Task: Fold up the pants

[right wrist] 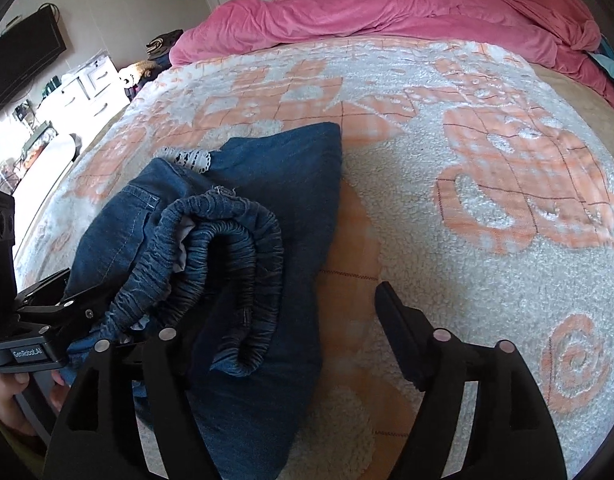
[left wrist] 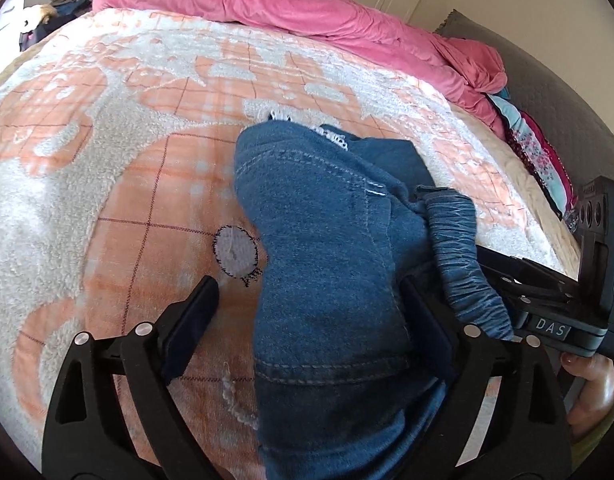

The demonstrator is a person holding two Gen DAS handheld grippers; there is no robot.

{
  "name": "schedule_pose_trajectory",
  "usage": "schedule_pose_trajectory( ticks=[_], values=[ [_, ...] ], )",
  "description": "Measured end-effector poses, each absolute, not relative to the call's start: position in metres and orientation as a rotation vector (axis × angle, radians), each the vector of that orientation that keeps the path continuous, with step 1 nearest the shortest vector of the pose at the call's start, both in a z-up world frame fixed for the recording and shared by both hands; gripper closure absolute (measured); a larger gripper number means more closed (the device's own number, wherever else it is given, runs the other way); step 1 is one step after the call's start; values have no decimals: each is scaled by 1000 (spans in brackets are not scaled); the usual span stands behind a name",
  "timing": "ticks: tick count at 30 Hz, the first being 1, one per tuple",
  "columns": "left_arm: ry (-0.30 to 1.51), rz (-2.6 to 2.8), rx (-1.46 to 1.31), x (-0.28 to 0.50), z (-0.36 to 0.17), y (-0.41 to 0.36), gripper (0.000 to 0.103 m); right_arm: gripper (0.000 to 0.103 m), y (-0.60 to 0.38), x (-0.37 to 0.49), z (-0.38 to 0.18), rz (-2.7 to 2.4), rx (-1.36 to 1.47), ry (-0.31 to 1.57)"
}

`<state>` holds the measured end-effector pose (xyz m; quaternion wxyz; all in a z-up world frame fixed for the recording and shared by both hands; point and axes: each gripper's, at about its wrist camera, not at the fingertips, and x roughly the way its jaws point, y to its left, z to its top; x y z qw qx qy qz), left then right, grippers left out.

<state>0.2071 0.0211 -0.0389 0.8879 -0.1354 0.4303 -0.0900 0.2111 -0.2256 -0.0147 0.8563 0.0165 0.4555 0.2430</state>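
Folded denim pants lie bunched on the patterned blanket of the bed. The left gripper has its jaws spread wide; the denim lies between them, against the right finger and clear of the left, not pinched. The right gripper is also spread, with the elastic waistband draped over its left finger, probably just resting there. Only the right wrist view shows the waistband loop fully and a dresser beside the bed. The left wrist view shows a lace trim at the far end and a hand under the other gripper.
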Motion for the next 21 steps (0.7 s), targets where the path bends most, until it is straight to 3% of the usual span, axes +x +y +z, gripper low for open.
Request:
schedule_pose_trajectory(
  ticks=[5, 8, 17, 21],
  values=[
    [849, -194, -286, 194, -23, 23, 11, 26, -236, 200, -2, 523, 69, 914],
    [816, -189, -270, 182, -13, 23, 10, 17, -240, 191, 8, 520, 78, 872],
    [702, -167, -228, 152, 26, 20, 10, 5, -258, 156, 46, 527, 87, 693],
    [665, -151, -199, 134, 37, 16, 10, 5, -267, 136, 54, 520, 93, 646]
  ],
)
